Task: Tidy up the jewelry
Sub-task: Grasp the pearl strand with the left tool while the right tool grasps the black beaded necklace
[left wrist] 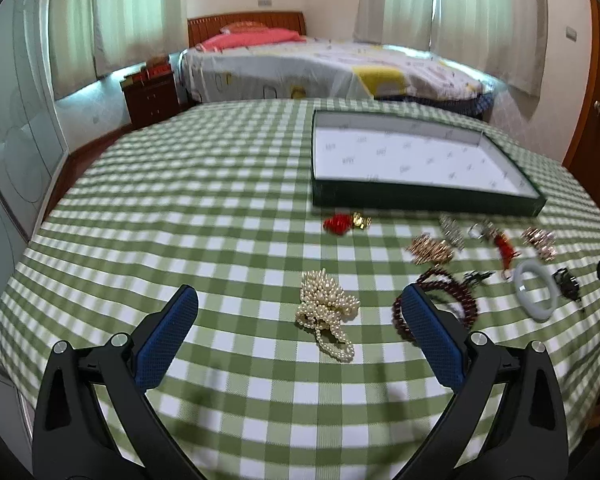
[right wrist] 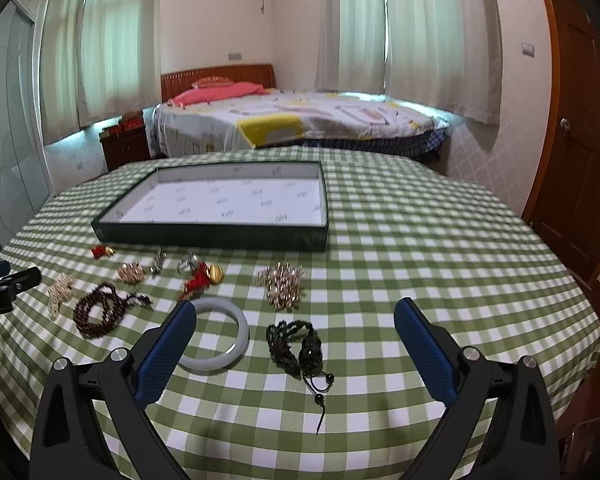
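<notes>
A dark green tray [left wrist: 420,198] [right wrist: 204,236] with a white lining lies empty on the checked tablecloth. Jewelry lies loose in front of it. My left gripper [left wrist: 300,300] is open above the table, with a pearl necklace [left wrist: 328,308] between its fingers. A dark red bead bracelet [left wrist: 448,288] lies by its right finger. My right gripper [right wrist: 296,316] is open, with a black cord necklace [right wrist: 300,344] between its fingers and a pale jade bangle [right wrist: 220,336] at its left finger. The pearls [right wrist: 58,292] and red beads [right wrist: 98,312] also show in the right wrist view.
Gold pieces [left wrist: 430,250] [right wrist: 282,282], silver rings [right wrist: 188,264], a red tassel charm [right wrist: 198,280] and a small red-and-gold charm [left wrist: 346,224] lie before the tray. The left gripper [right wrist: 4,280] shows at the right view's left edge. A bed [right wrist: 292,120] stands behind the table.
</notes>
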`<state>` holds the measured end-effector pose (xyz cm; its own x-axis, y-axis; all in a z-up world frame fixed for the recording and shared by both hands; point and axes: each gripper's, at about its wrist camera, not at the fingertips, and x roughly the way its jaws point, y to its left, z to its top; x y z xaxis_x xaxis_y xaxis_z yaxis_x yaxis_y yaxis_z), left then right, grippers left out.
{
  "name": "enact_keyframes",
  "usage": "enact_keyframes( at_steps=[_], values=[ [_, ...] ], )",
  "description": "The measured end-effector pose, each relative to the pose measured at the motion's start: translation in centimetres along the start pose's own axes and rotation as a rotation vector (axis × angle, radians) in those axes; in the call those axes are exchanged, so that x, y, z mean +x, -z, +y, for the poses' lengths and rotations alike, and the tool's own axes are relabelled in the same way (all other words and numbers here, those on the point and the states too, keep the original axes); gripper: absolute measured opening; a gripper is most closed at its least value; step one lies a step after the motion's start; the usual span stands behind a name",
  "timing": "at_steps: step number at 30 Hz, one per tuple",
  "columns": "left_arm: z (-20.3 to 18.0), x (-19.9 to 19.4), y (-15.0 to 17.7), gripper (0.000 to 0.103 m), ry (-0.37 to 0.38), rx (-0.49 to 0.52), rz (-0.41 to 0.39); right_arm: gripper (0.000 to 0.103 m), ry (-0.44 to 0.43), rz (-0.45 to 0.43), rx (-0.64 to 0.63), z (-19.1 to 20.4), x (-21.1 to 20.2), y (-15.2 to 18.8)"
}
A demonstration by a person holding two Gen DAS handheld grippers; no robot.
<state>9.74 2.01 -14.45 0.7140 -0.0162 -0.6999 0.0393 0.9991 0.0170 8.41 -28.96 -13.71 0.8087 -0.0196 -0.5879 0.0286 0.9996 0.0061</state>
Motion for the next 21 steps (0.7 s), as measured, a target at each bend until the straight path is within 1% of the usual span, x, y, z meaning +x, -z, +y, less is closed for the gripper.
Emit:
enact_keyframes(
  at_steps=[1, 3, 5, 8, 11, 16, 18, 19, 20, 21],
  values=[
    [-0.1, 0.7, 0.0, 0.097, 0.003, 0.005, 0.014, 0.097, 0.000, 0.008, -0.001, 0.1, 0.2, 0.0],
    [-0.4, 1.9, 0.1, 0.092, -0.004, 0.011, 0.029, 0.097, -0.004, 0.031, -0.002, 0.1, 0.9, 0.1],
    [-0.5, 3.0, 0.1, 0.084, -0.003, 0.009, 0.052, 0.097, -0.008, 0.047, -0.001, 0.2, 1.5, 0.2],
    [-0.3, 4.4, 0.3, 0.079, 0.010, -0.001, 0.094, 0.097, -0.017, 0.071, 0.004, 0.0, 2.3, 0.4],
    [-0.2, 5.2, 0.5, 0.079, 0.017, -0.010, 0.115, 0.097, -0.025, 0.083, 0.006, 0.0, 2.7, 0.5],
    [-0.1, 5.3, 0.4, 0.078, 0.012, -0.013, 0.110, 0.097, -0.030, 0.096, 0.006, 0.2, 3.3, 0.5],
    [-0.1, 5.2, 0.5, 0.076, 0.008, -0.016, 0.099, 0.097, -0.031, 0.097, 0.005, 0.2, 3.3, 0.4],
    [0.0, 5.2, 0.5, 0.069, 0.006, -0.017, 0.094, 0.097, -0.031, 0.098, 0.003, 0.2, 3.3, 0.4],
    [0.0, 5.1, 0.5, 0.061, 0.008, -0.016, 0.088, 0.097, -0.029, 0.098, 0.001, 0.2, 3.3, 0.4],
    [0.1, 5.0, 0.5, 0.057, 0.011, -0.015, 0.082, 0.097, -0.025, 0.098, 0.001, 0.1, 3.3, 0.5]
  ],
)
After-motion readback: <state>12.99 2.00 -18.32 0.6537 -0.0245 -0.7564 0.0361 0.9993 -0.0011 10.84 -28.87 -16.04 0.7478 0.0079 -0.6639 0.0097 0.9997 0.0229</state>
